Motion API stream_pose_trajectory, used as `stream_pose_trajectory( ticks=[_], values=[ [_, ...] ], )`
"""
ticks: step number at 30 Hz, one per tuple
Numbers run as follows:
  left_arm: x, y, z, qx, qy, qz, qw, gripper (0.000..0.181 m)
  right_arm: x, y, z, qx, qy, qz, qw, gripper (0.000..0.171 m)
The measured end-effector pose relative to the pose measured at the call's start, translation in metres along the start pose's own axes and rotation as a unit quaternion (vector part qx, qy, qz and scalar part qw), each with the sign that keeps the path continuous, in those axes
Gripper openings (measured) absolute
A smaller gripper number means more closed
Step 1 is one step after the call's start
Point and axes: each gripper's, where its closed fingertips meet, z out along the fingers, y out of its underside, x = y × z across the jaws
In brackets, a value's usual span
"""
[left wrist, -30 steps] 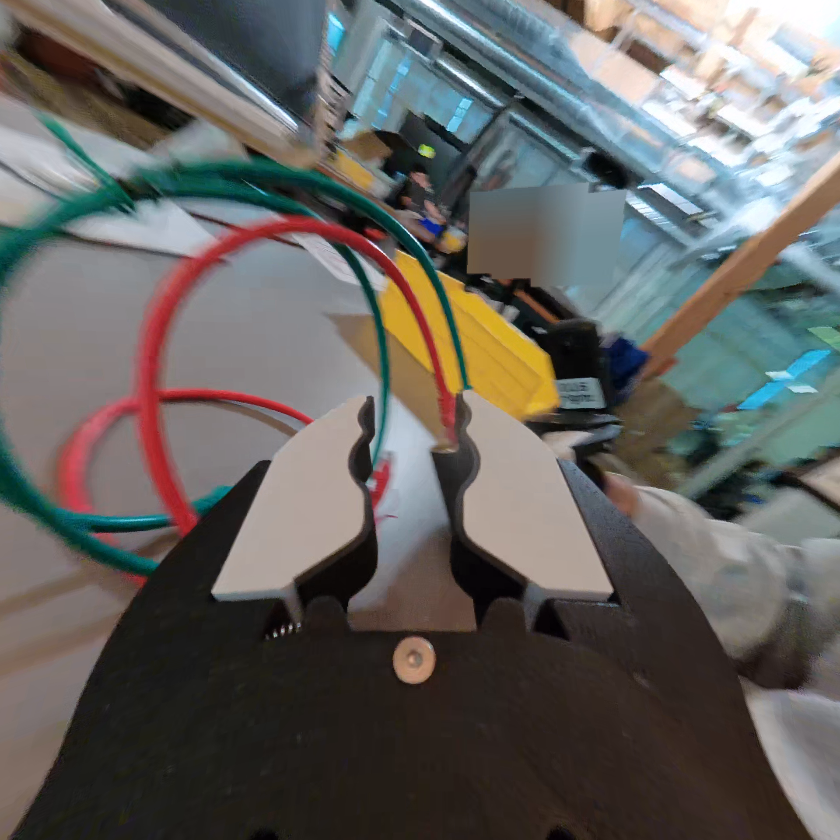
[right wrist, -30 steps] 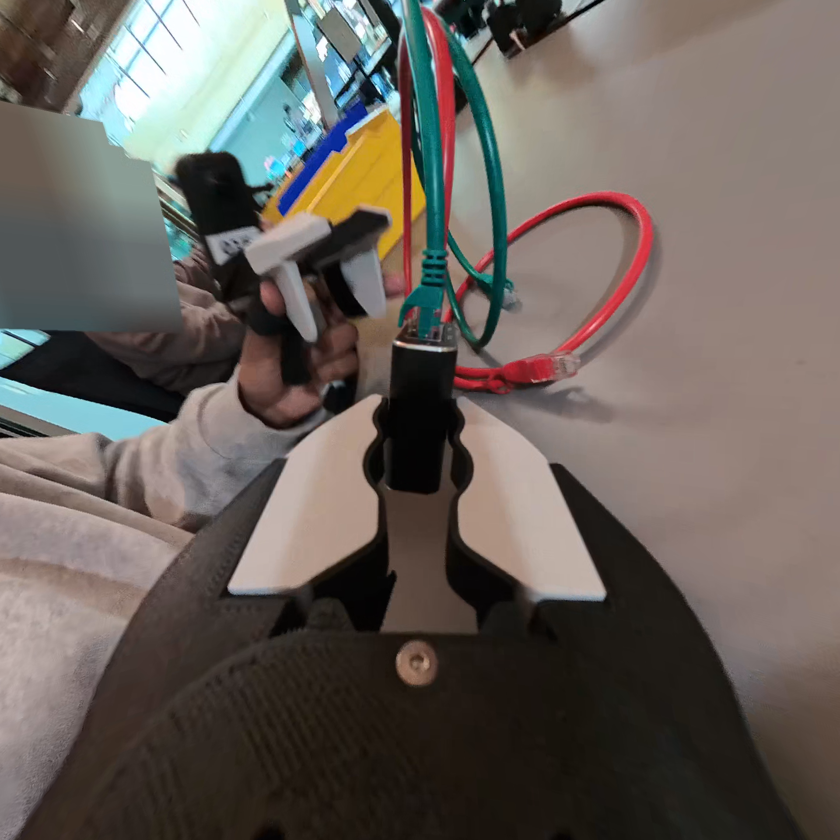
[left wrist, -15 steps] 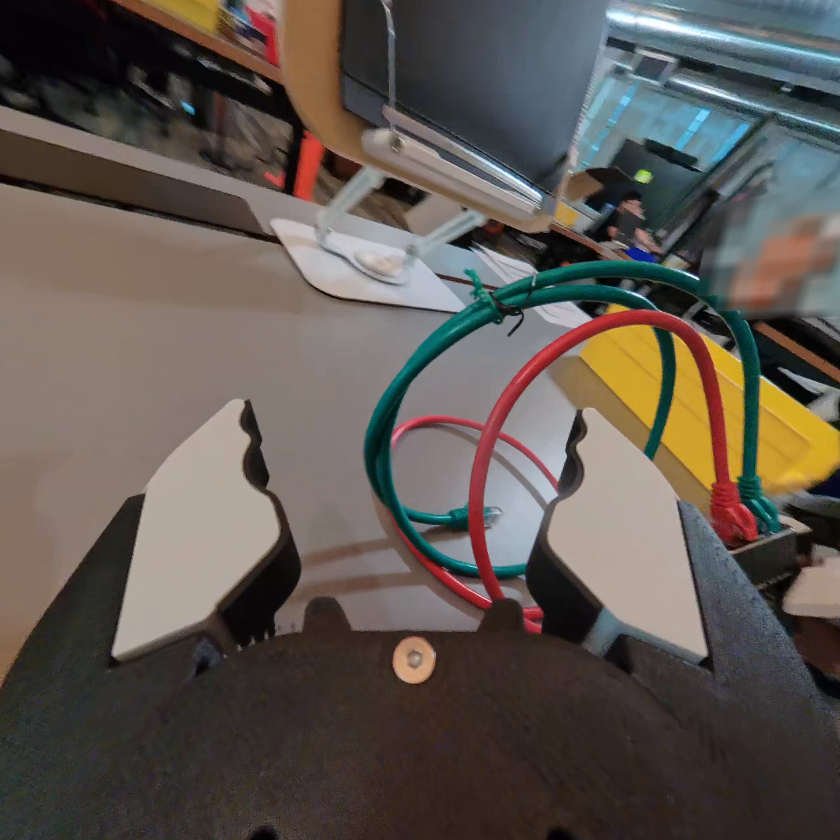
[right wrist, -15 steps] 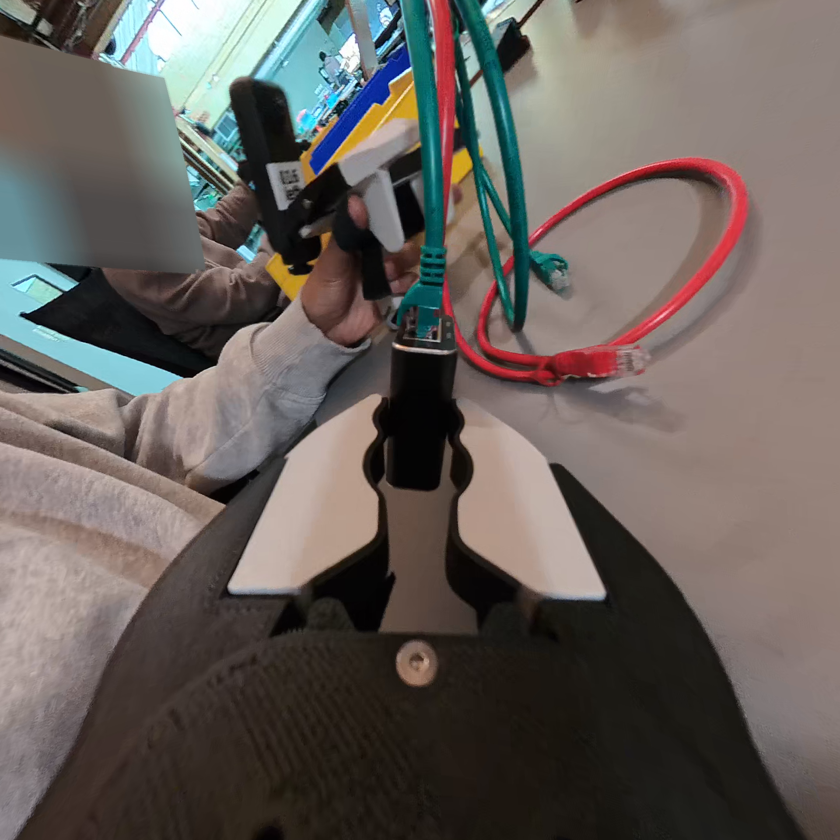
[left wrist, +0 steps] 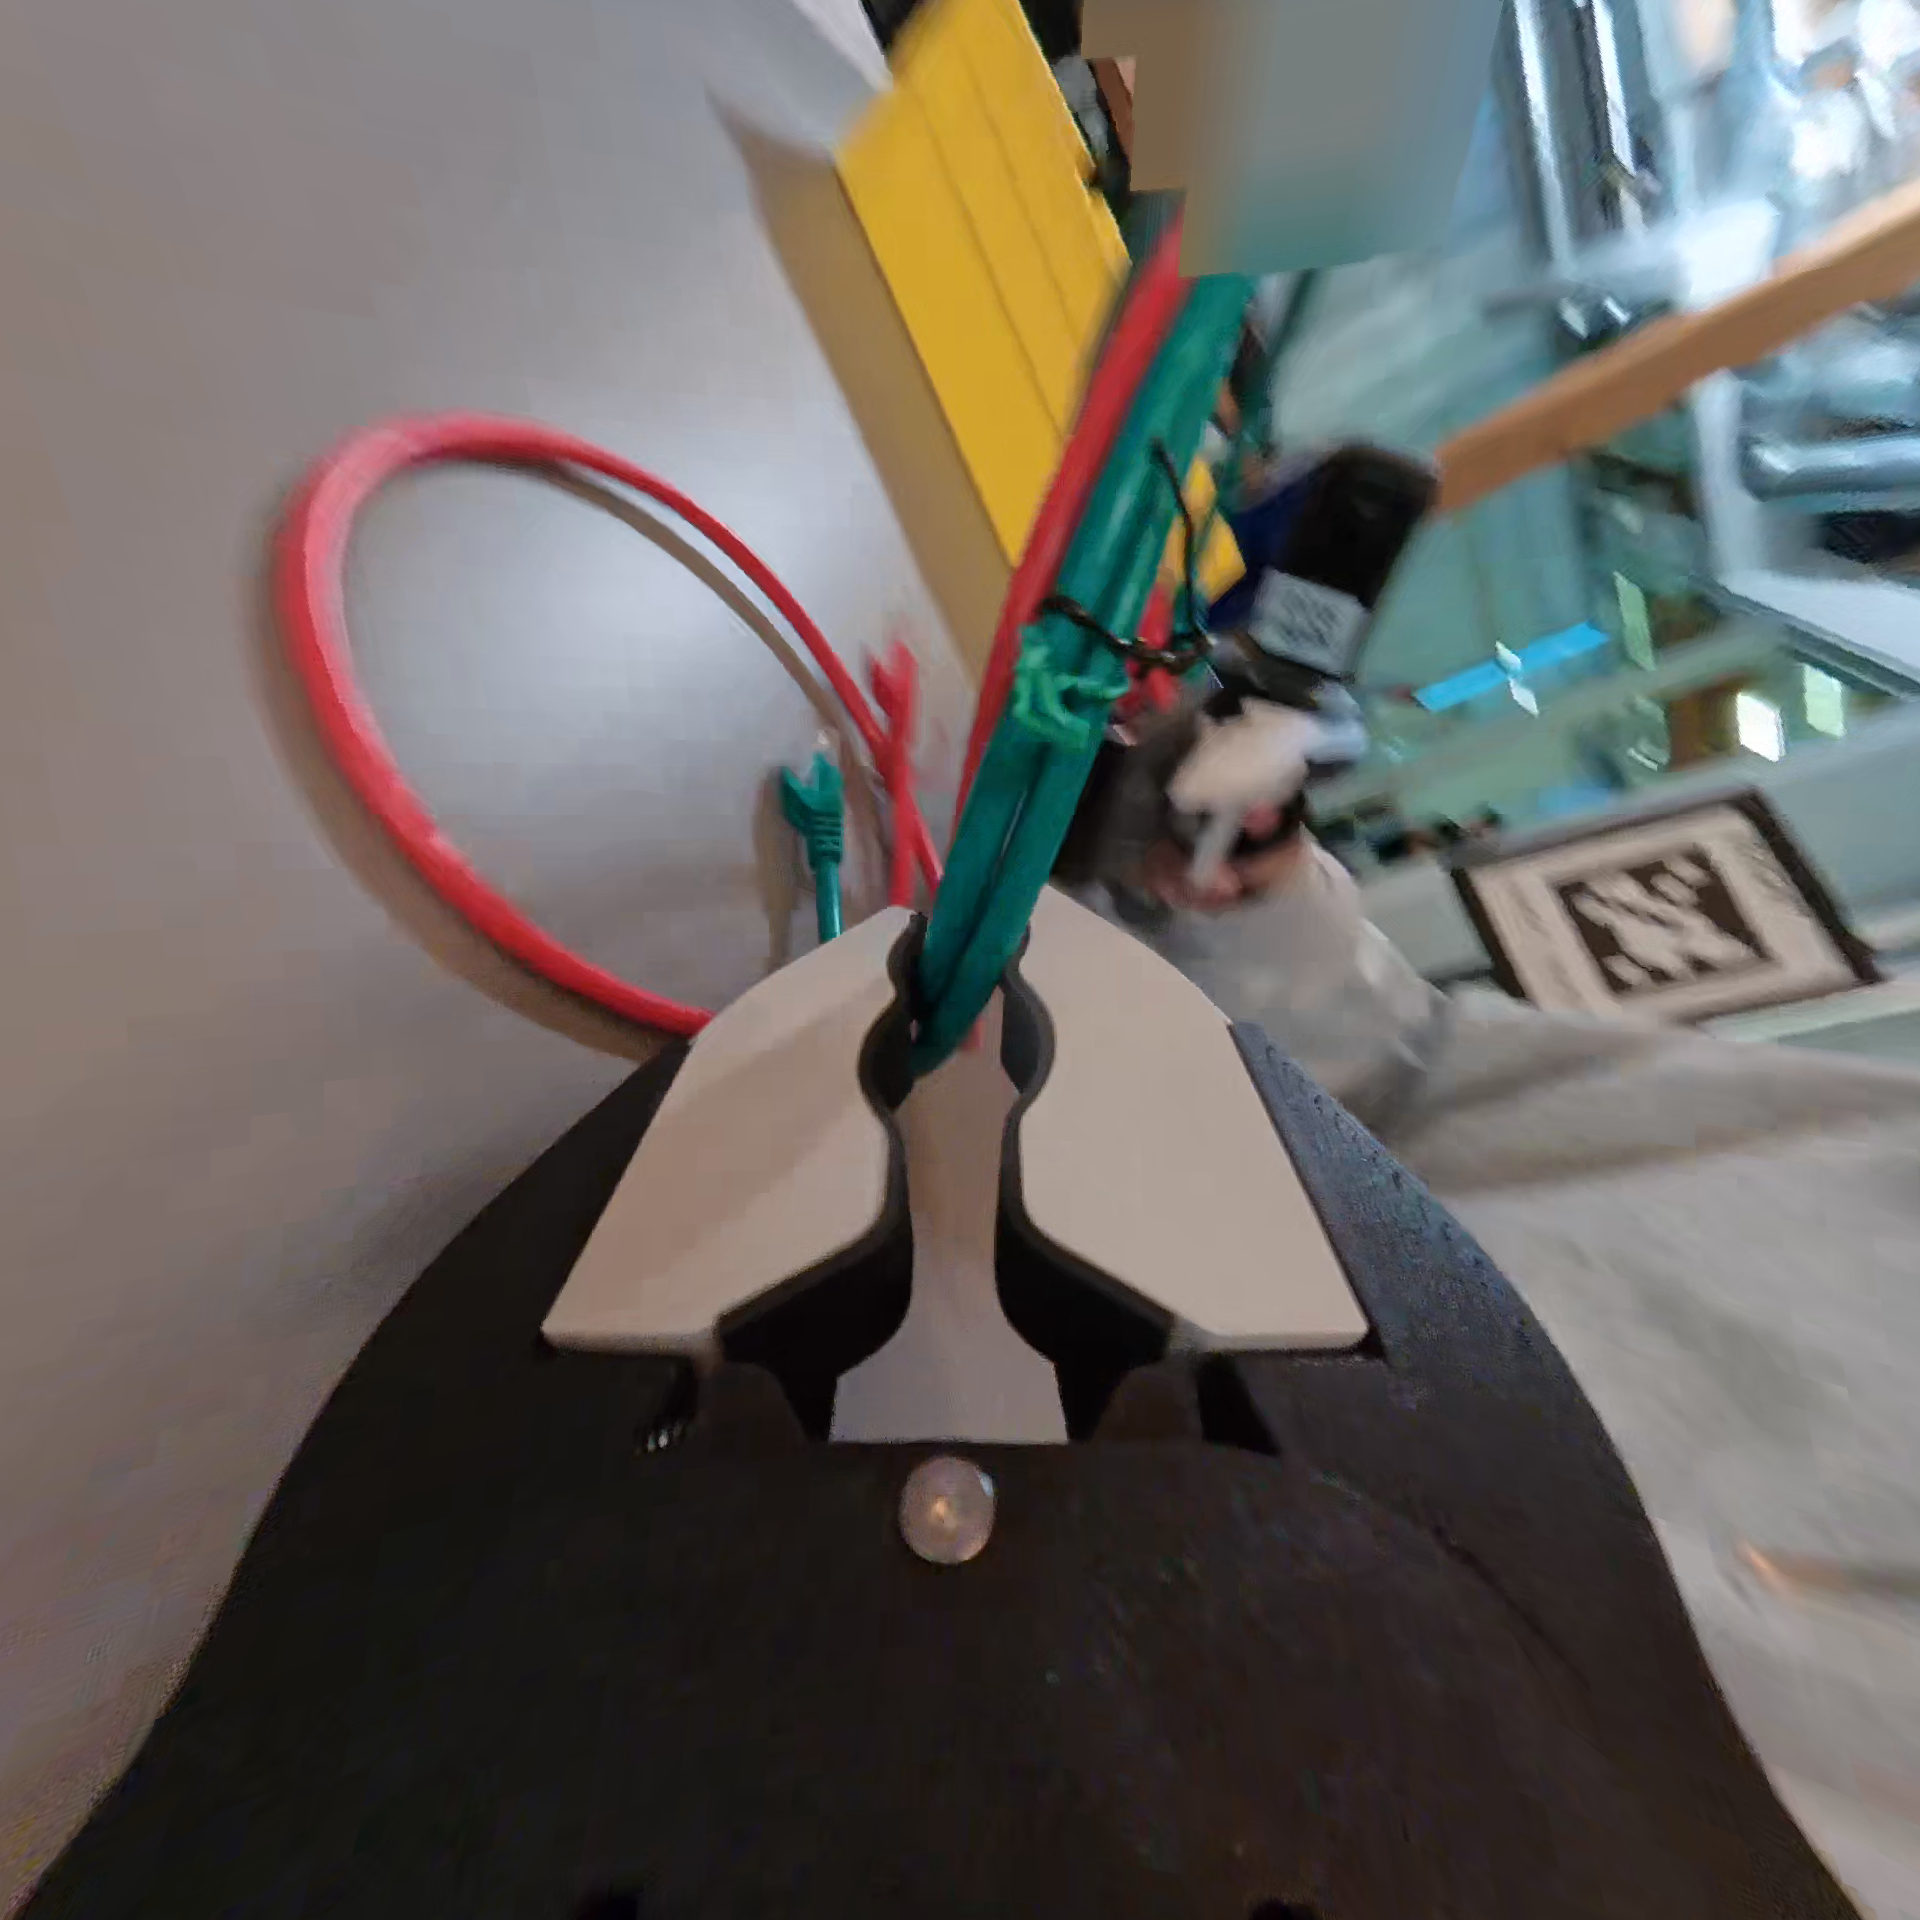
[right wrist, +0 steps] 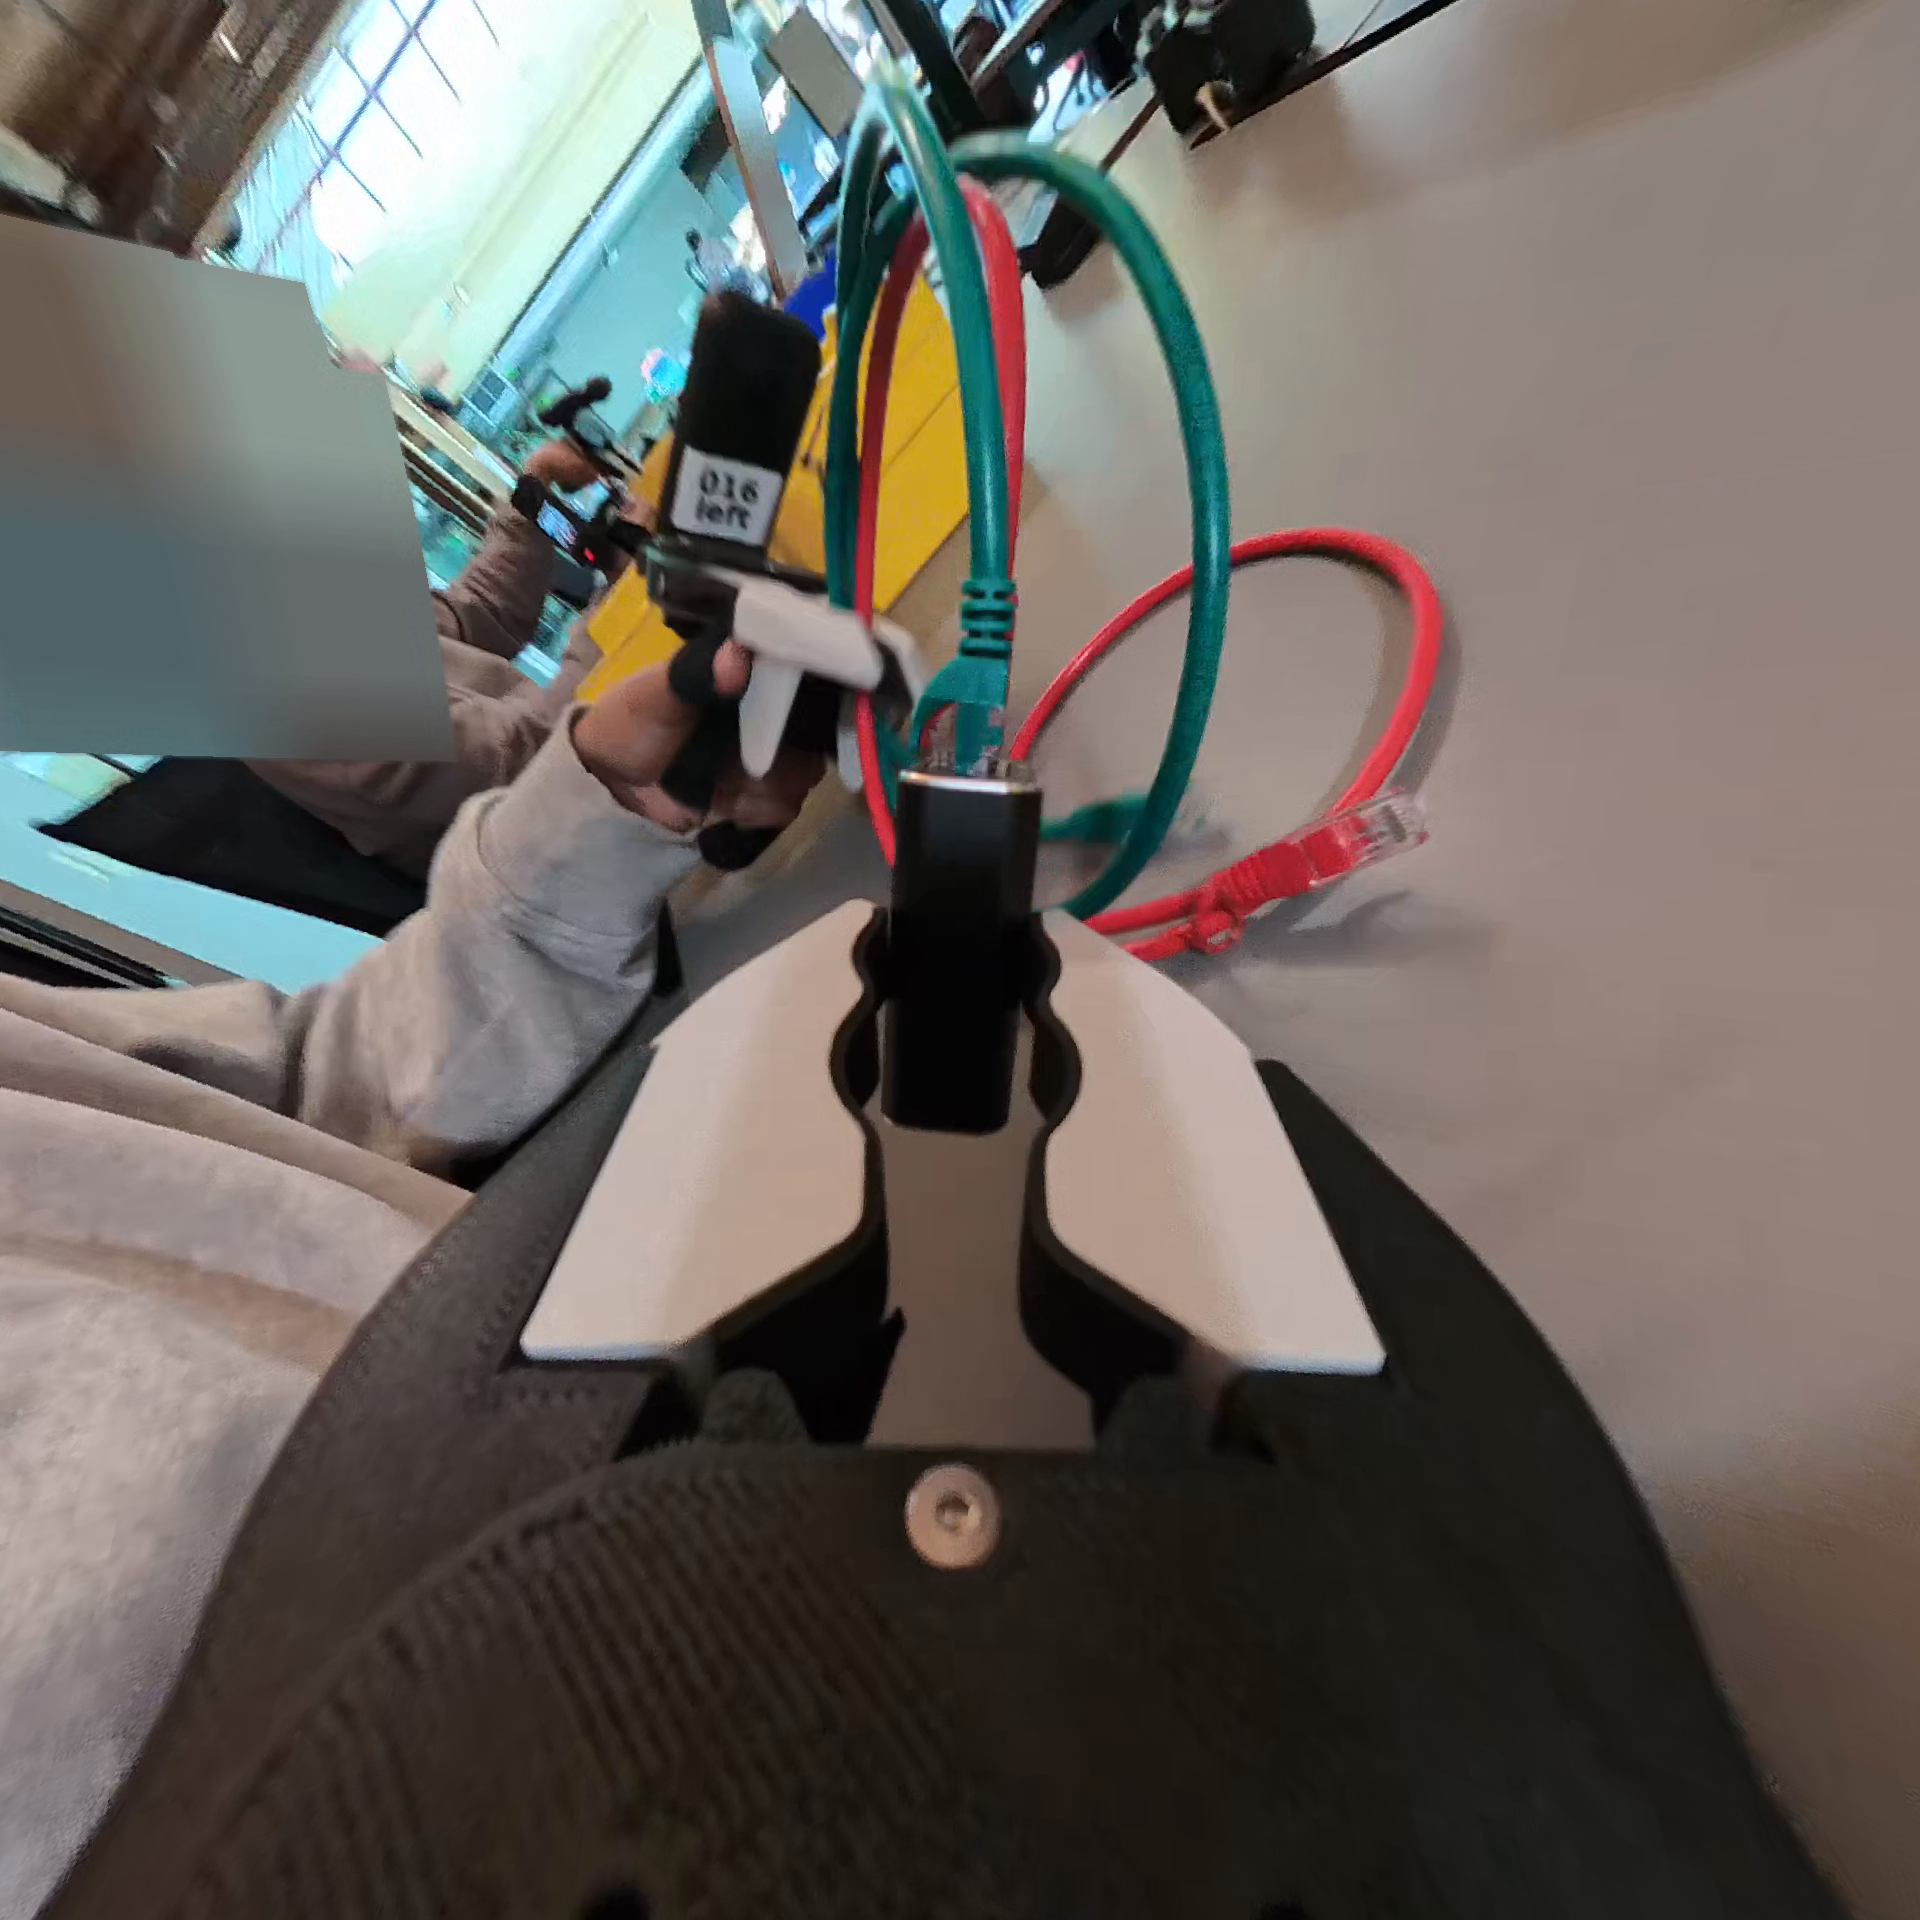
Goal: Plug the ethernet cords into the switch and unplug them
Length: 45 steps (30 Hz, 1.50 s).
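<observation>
Right hand-held gripper [right wrist: 956, 1023] clamped on black switch [right wrist: 958, 951], raised over grey surface [right wrist: 1610, 623], green cord [right wrist: 982, 623] plugged in. Left hand-held gripper [left wrist: 961, 1003] tilted steeply, fingers pinching green cord loops. Red cord [right wrist: 1340, 831] lying loose beyond.

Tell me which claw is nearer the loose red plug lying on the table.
Right. The right claw, shut on the switch, sits just short of the red plug; the left claw hangs farther back, beyond the cords.
</observation>
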Motion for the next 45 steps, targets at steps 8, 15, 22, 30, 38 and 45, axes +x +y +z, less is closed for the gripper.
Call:
stream_pose_trajectory(
  ticks=[8, 15, 22, 30, 38, 45],
  values=[
    [0.012, 0.025, -0.013, -0.092, 0.009, 0.03, 0.995, 0.045, -0.001, 0.002, -0.009, -0.018, -0.079, 0.11, 0.991, 0.024],
    [0.041, -0.09, -0.085, 0.299, -0.069, 0.134, 0.942, 0.09, -0.004, 0.025, 0.007, -0.079, -0.069, 0.087, 0.991, 0.024],
    [0.063, -0.031, -0.003, 0.067, -0.129, 0.389, 0.91, 0.052, -0.013, 0.036, 0.013, -0.114, -0.098, 0.098, 0.984, 0.024],
    [0.057, -0.03, 0.027, -0.015, -0.324, 0.68, 0.658, 0.073, -0.009, 0.029, 0.02, -0.13, -0.104, 0.085, 0.982, 0.024],
    [-0.019, -0.035, 0.076, -0.163, -0.39, 0.767, 0.482, 0.083, -0.012, 0.034, 0.024, -0.18, -0.126, 0.064, 0.974, 0.026],
    [-0.013, -0.034, 0.07, -0.115, -0.375, 0.72, 0.572, 0.046, -0.01, 0.002, 0.015, -0.078, -0.147, 0.103, 0.981, 0.03]
  ],
)
